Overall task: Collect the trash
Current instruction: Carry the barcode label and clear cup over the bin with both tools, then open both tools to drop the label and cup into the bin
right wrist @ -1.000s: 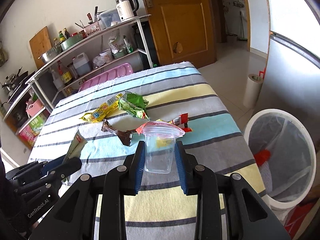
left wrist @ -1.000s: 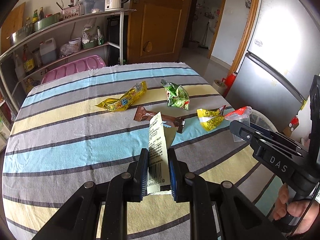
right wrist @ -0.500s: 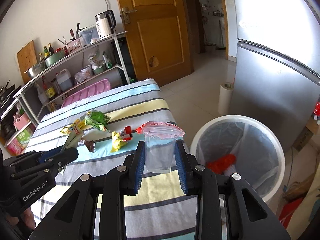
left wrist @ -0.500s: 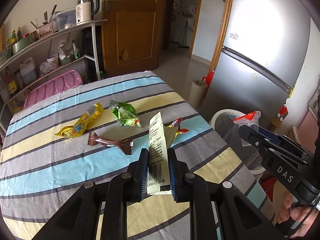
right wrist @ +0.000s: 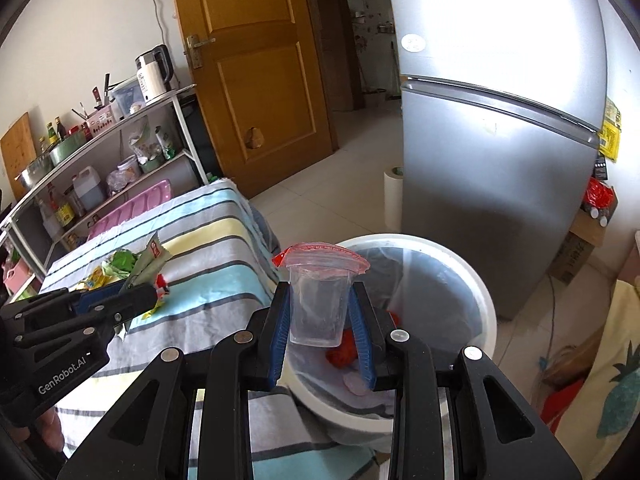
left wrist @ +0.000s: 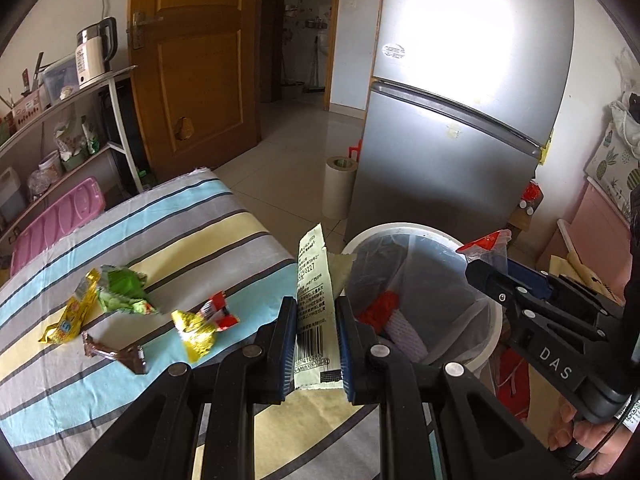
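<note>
My left claw (left wrist: 316, 340) is closed on a pale green wrapper (left wrist: 314, 300), the blue pads pinching its lower, barcoded end; its long axis runs upright, and the free top end leans toward the white bin (left wrist: 490, 344). My right claw (right wrist: 322, 332) is clamped on a clear plastic cup (right wrist: 318, 308), upright, mouth up, with a red-edged film lid (right wrist: 324, 256) peeled partly loose above the pads. The cup hangs over the near rim of the bin, which is lined with a translucent bag and holds red trash (right wrist: 340, 354). On the striped surface (left wrist: 120, 380) to the left lie a yellow wrapper (left wrist: 66, 316), a green wrapper (left wrist: 120, 290), a brown wrapper (left wrist: 114, 354) and a yellow-and-red wrapper (left wrist: 204, 326). A grey fridge (left wrist: 460, 140) stands behind the bin, a paper roll (left wrist: 338, 188) beside it.
</note>
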A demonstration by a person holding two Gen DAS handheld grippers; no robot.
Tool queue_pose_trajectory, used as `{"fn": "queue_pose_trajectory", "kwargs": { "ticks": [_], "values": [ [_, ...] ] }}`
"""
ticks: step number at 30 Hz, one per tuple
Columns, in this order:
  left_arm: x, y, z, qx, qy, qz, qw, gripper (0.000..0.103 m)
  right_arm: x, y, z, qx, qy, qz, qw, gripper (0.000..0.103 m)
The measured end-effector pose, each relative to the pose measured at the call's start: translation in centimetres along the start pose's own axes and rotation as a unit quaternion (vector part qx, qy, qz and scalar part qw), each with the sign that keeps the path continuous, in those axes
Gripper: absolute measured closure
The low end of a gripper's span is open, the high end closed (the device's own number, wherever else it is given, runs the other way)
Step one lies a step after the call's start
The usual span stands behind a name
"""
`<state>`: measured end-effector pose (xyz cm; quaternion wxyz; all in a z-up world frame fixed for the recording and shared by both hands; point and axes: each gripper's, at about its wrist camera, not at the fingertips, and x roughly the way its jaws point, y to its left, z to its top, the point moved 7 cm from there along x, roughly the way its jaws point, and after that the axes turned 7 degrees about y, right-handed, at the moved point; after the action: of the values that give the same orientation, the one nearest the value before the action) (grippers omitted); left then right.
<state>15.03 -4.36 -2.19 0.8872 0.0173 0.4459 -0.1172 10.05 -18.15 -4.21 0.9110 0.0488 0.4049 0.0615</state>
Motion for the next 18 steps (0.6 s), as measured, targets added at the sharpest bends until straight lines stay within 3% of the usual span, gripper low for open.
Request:
{"fn": "queue_pose_trajectory", "kwargs": {
  "ticks": [11,18],
  "values": [
    [5.3,-5.3,1.5,0.042,0.034,-0.019,0.9984,0.083,2.0,-5.7,-0.5,0.027,0.033,-0.035,0.998,0.072],
    [7.6,-5.8,1.1,0.043,0.058,-0.022,0.9972,0.083,3.7,-7.7,-1.1,0.039,0.053,-0.049,0.997,0.072]
  ]
}}
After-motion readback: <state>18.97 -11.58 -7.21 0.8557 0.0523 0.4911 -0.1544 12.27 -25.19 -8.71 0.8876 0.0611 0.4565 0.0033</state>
